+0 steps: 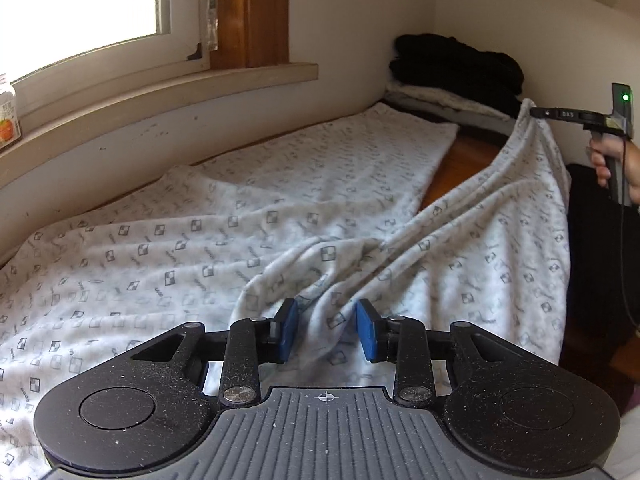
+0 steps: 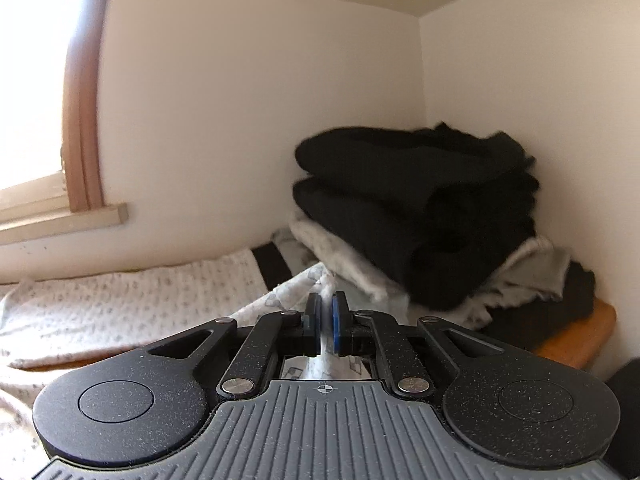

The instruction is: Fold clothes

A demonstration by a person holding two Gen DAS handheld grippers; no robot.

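A white cloth (image 1: 240,220) with a small grey print lies spread over a wooden surface (image 1: 464,156) under the window. My left gripper (image 1: 327,332) hovers open over a raised fold near the cloth's front edge. Fabric lies between its blue pads (image 1: 289,330), but they do not press on it. My right gripper (image 1: 534,112) holds one corner of the cloth lifted at the right, so the fabric hangs from it in a slope. In the right wrist view that gripper (image 2: 326,316) is shut on a thin bunch of the cloth (image 2: 120,300).
A stack of folded black and pale clothes (image 1: 456,68) (image 2: 416,208) fills the far corner against the walls. A window sill (image 1: 160,88) runs along the left, with a bottle (image 1: 8,116) on it. A person's hand (image 1: 632,168) grips the right tool's handle.
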